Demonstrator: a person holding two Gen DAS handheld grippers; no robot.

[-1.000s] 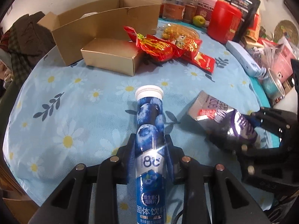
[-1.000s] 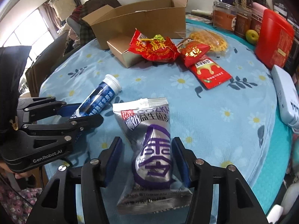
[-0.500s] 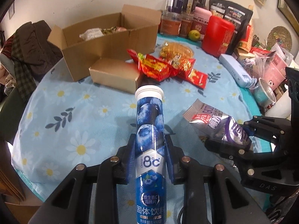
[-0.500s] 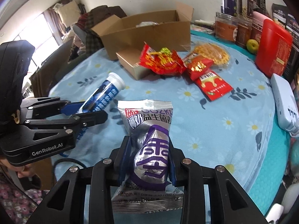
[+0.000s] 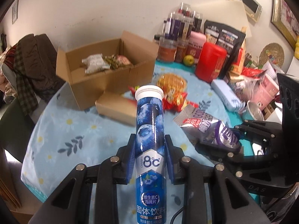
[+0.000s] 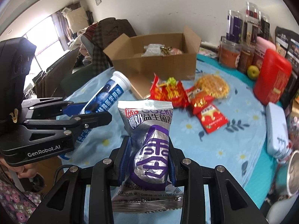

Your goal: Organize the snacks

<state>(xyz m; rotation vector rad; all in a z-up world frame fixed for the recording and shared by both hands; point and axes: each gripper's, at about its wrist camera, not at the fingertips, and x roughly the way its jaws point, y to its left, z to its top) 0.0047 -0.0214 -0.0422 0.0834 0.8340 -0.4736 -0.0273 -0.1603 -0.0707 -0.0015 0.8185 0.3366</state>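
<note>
My left gripper [image 5: 149, 141] is shut on a blue blueberry tablet tube [image 5: 149, 123] with a white cap, held off the table and pointing up toward the boxes. My right gripper [image 6: 149, 145] is shut on a silver and purple snack pouch [image 6: 147, 130], squeezed at its middle. In the right wrist view the left gripper [image 6: 87, 112] and its tube [image 6: 106, 97] hang at the left. In the left wrist view the right gripper [image 5: 228, 138] with its pouch [image 5: 205, 123] sits at the right. An open cardboard box [image 5: 112, 74] beyond holds several wrapped snacks.
A small closed brown box [image 5: 115, 108] lies before the big box. Red snack packets [image 6: 168, 93] and a round yellow cracker pack [image 6: 213, 85] lie mid-table on the blue daisy cloth [image 6: 224, 140]. Jars, a red canister [image 6: 272, 82], a green fruit [image 6: 253, 71] and a white case [image 6: 276, 127] crowd the right side.
Both grippers have lifted their items off the table and tilted up, bringing the box interior into view. The right jaws closed tight on the pouch from a looser hold.
</note>
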